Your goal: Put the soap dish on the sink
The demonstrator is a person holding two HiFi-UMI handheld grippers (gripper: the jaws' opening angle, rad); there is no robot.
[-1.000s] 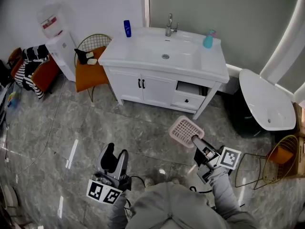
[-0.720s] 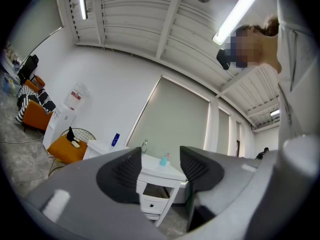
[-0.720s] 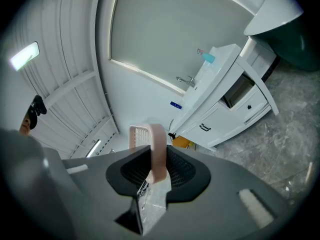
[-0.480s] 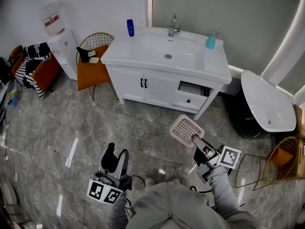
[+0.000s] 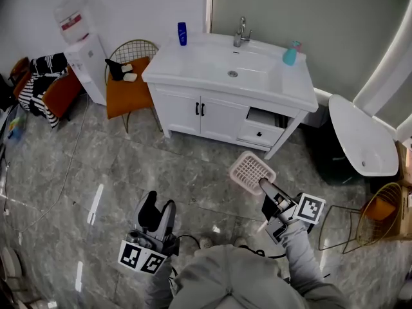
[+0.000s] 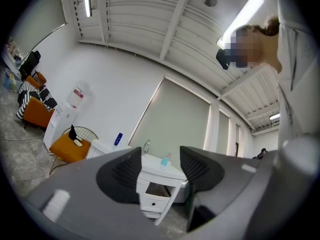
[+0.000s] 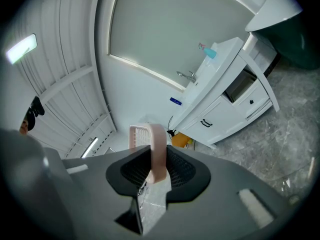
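Observation:
A pink slotted soap dish (image 5: 252,170) hangs over the grey floor, a good way in front of the white sink (image 5: 233,73) on its cabinet. My right gripper (image 5: 262,184) is shut on the rim of the soap dish (image 7: 155,151), whose edge stands pinched between the pads. At lower left, my left gripper (image 5: 158,208) is open with nothing between its fingers. Through the gap of the left gripper (image 6: 159,170) the sink cabinet (image 6: 159,181) shows far off.
On the sink top stand a blue bottle (image 5: 182,33), a faucet (image 5: 242,32) and a teal dispenser (image 5: 291,54). A cabinet drawer (image 5: 261,127) is pulled out. An orange chair (image 5: 128,86) and water dispenser (image 5: 82,40) stand left; a white tub (image 5: 362,143) and wire basket (image 5: 382,212) stand right.
The sink cabinet has come slightly nearer and lower in the head view as both grippers advance toward it. The dish stays clamped in the right gripper; the left stays open.

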